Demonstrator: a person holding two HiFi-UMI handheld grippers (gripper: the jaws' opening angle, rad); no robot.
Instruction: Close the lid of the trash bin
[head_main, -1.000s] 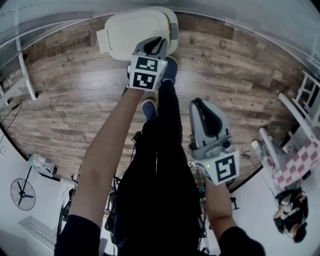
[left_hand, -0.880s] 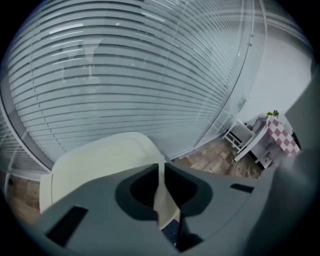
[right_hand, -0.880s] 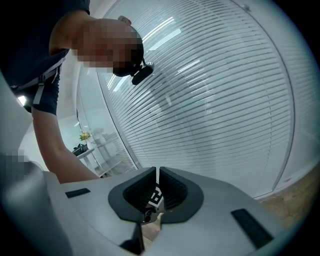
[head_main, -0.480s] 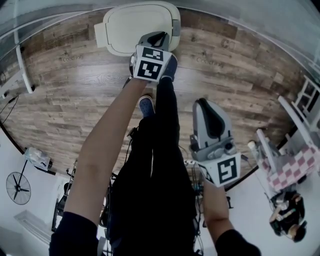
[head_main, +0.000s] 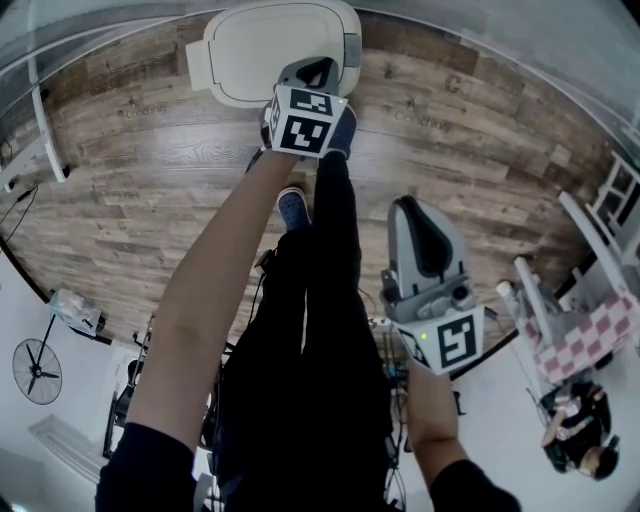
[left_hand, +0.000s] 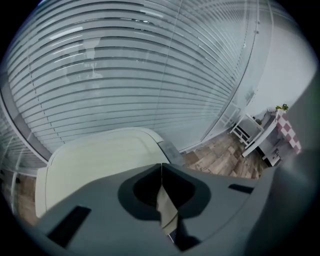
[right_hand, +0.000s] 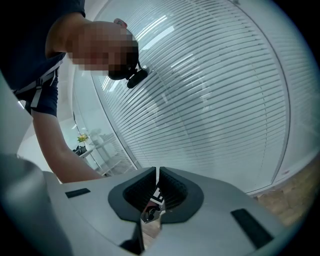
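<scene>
One lid (head_main: 262, 48) just beyond left gripper (head_main: 317, 72)

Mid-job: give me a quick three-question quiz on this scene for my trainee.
1. True or false: the right gripper rests on the trash bin lid.
2. Which gripper is over the lid's near edge? A) left B) right C) neither
3. Fill in: the left gripper has its jaws ____.
Key: 1 false, the right gripper is held back, apart from the lid. 2 A. 3 shut; they have just closed further, with nothing between them.
</scene>
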